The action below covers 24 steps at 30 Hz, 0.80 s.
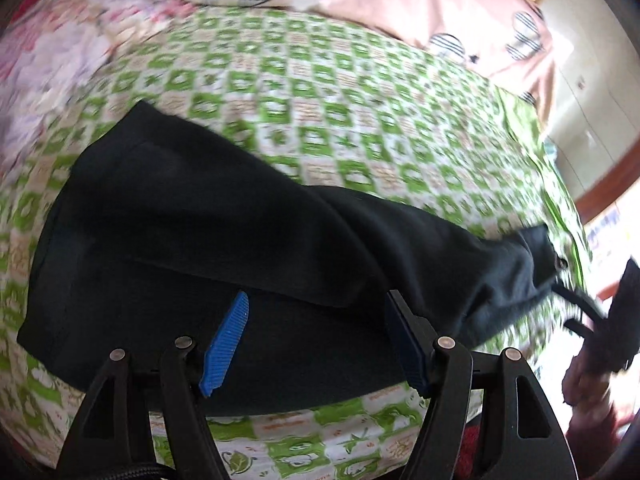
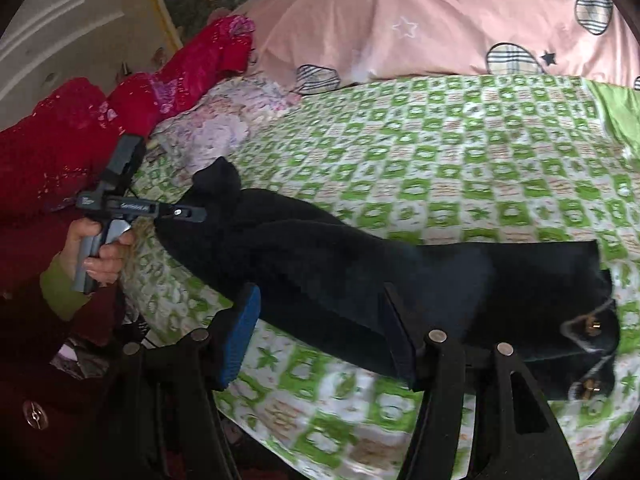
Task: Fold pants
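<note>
Black pants [image 1: 224, 248] lie lengthwise on a bed with a green-and-white checked sheet [image 1: 320, 120]. In the left wrist view my left gripper [image 1: 316, 340] is open just above the near edge of the pants, blue pads apart. In the right wrist view my right gripper [image 2: 320, 336] is open over the pants [image 2: 360, 264] near the waist end, where drawstrings with gold tips [image 2: 592, 328] show. The left gripper [image 2: 188, 212] also shows there at the leg end of the pants. The right gripper shows blurred in the left wrist view [image 1: 592, 320] by the waist end.
A pink quilt with plaid hearts [image 2: 440, 20] lies at the head of the bed. A red floral blanket [image 2: 80, 128] and a pale floral cloth [image 2: 224, 128] lie at the left. The bed's near edge [image 1: 320, 440] is right below the grippers.
</note>
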Available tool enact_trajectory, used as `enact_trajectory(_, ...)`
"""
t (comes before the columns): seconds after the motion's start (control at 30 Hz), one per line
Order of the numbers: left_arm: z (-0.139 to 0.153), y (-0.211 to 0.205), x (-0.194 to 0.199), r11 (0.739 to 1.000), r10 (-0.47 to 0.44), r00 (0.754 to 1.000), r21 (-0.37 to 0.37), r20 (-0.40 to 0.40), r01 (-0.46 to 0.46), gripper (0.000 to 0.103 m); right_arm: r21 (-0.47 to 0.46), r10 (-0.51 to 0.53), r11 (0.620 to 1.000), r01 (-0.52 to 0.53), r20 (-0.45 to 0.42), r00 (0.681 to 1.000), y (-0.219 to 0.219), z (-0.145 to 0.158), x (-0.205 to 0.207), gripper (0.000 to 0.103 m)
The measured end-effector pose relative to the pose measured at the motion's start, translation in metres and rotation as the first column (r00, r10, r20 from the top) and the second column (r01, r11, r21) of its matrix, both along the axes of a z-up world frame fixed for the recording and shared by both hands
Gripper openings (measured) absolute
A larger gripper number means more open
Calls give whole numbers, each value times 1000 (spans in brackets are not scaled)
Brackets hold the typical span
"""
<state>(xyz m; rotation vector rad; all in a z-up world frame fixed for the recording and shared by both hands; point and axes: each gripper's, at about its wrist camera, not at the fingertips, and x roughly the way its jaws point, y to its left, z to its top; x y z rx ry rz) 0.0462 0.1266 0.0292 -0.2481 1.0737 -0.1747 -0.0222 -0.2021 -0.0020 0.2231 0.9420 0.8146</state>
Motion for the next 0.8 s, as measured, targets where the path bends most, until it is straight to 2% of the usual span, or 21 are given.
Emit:
enact_trajectory(0.13,-5,28,10,988,134,990,-67,-45,-136,70,8,65,998,-64,-18,998,35,-11,-4,61)
enact_trajectory(0.2,-3,35,17,982,160,985,-89,-62,-165,71,28,82,996,-81,-42,996,44,-16,-1,61)
enact_trajectory(0.3,2,36,37,978,184,977,-74,-104,-193,74,19,96,995,-95,-54,994,58,-21,1,61)
enact_trajectory(0.47,4,21,85,985,171,958,5,-231,-175,75,-2,119,993,-119,-76,990,75,-23,13,61)
enact_trajectory(0.6,-11,4,124,985,157,927,117,-342,-124,75,9,135,991,-135,-144,980,85,-30,25,61)
enact_trajectory(0.7,-26,-3,137,981,150,910,176,-387,-86,75,29,141,990,-138,-183,973,87,-34,26,61)
enact_trajectory(0.77,-31,-6,140,976,138,911,209,-387,-59,69,54,146,989,-138,-194,970,86,-35,23,61)
enact_trajectory(0.8,-31,-7,139,972,132,918,228,-374,-47,58,66,149,988,-138,-201,968,87,-36,22,61)
